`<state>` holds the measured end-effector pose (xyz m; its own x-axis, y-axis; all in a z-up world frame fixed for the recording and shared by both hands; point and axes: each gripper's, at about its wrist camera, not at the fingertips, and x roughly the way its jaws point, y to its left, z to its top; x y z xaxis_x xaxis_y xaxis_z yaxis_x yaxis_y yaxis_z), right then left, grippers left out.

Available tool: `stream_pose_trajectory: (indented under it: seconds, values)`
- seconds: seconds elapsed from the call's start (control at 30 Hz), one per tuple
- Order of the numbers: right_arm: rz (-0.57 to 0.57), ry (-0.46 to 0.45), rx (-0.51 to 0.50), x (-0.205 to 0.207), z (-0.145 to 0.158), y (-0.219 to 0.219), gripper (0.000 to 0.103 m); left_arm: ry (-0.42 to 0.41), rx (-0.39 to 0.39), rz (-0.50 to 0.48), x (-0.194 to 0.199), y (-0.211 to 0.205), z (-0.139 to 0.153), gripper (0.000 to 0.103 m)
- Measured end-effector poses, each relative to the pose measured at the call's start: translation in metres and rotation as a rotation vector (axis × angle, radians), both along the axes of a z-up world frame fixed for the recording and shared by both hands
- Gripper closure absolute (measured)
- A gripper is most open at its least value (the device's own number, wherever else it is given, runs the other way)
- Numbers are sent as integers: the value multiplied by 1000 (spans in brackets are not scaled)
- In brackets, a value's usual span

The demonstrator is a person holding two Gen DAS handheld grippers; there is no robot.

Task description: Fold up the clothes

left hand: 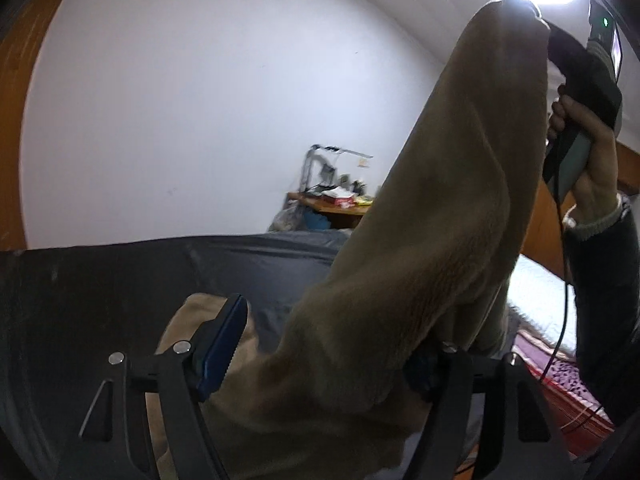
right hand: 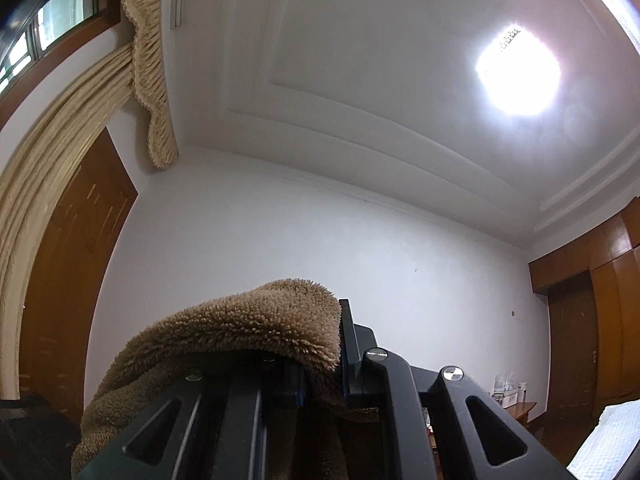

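Garment hangs from your right gripper, whose jaws are clamped on its top edge, raised toward the ceiling light. From there it slopes down as one long band to your left gripper. Your left jaws stand apart, cloth lying between them and draped over the right-hand finger; the blue pad on the other finger is bare, not pressing. Lower end of the garment rests on the dark grey sheet. Fabric is tan, thick, shaggy pile, tufts standing up at the pinched edge. Your right hand grips the raised tool's handle, cable trailing below.
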<state>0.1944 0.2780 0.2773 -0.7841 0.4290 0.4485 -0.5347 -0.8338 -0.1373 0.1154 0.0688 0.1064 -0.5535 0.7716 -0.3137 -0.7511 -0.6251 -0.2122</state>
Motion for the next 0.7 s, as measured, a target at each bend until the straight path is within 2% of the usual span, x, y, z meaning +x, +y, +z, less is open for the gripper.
stream_pose_trajectory:
  seconds: [0.03, 0.07, 0.1, 0.13, 0.17, 0.2, 0.23, 0.33, 0.43, 0.53, 0.63, 0.7]
  values:
    - [-3, 1, -1, 2, -1, 1, 90, -5, 7, -18, -3, 5, 2, 34]
    - [-6, 1, -4, 4, -1, 3, 90, -16, 5, -31, -6, 10, 3, 45]
    - [-10, 1, -7, 5, -2, 4, 90, -29, 1, -40, -10, 16, 4, 79]
    - [-16, -1, -11, 4, -2, 6, 90, -52, -15, -20, -17, 19, 5, 90]
    - [-28, -3, -14, 3, -1, 8, 90, -74, -25, 2, -24, 22, 7, 91]
    - [-44, -5, -17, 3, -2, 12, 90, -84, 0, 41, -31, 16, 12, 91]
    - [-61, -6, -19, 4, -2, 16, 90, -88, 50, 93, -40, 2, 25, 91]
    - [-108, -1, -48, 10, -3, 33, 90, -21, 198, 236, -39, -46, 68, 91]
    - [-120, -2, -96, 20, -8, 54, 90, 157, 320, 334, -7, -88, 128, 91]
    - [-127, 13, -94, 28, -12, 56, 90, 322, 379, 401, 38, -109, 175, 91]
    - [-120, 74, -61, 43, -11, 44, 90, 481, 443, 442, 89, -128, 216, 91]
    - [-114, 133, -37, 56, -6, 33, 90, 579, 474, 461, 122, -138, 232, 91]
